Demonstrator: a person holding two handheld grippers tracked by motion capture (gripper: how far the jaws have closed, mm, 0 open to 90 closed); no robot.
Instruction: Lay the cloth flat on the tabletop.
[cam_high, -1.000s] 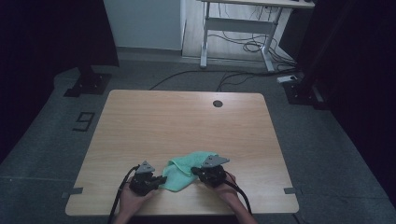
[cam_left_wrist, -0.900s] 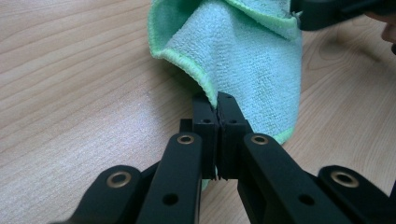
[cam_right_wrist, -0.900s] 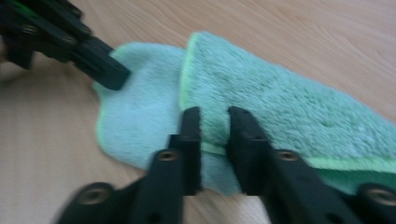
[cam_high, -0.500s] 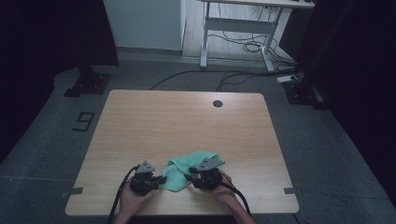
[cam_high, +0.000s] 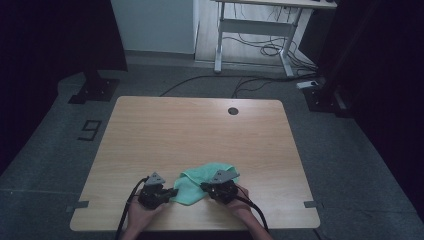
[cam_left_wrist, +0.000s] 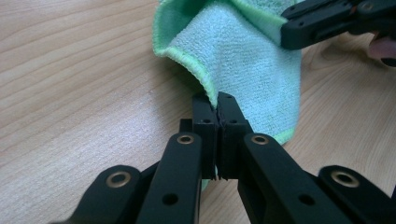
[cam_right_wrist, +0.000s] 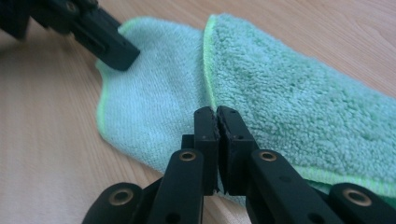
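Note:
A green microfibre cloth (cam_high: 196, 184) lies partly folded on the wooden table (cam_high: 200, 130) near its front edge. My left gripper (cam_high: 173, 191) is at the cloth's left end, shut on its hem (cam_left_wrist: 211, 88), with the cloth rising away from its tips (cam_left_wrist: 217, 105). My right gripper (cam_high: 204, 186) is over the cloth's middle. Its jaws have just been closing and now stand shut (cam_right_wrist: 217, 115), with the hem of the folded top layer (cam_right_wrist: 208, 70) running in between them. Each gripper view shows the other gripper: the right (cam_left_wrist: 327, 21) and the left (cam_right_wrist: 93, 35).
A round cable hole (cam_high: 233, 110) sits near the table's far edge. On the floor beyond are a white desk frame (cam_high: 255, 30), loose cables (cam_high: 260, 50) and black stand bases (cam_high: 95, 90). A person's hands (cam_high: 142, 215) hold the grippers at the near edge.
The right gripper has shifted slightly to the left over the cloth. The left gripper has stayed in place at the cloth's edge.

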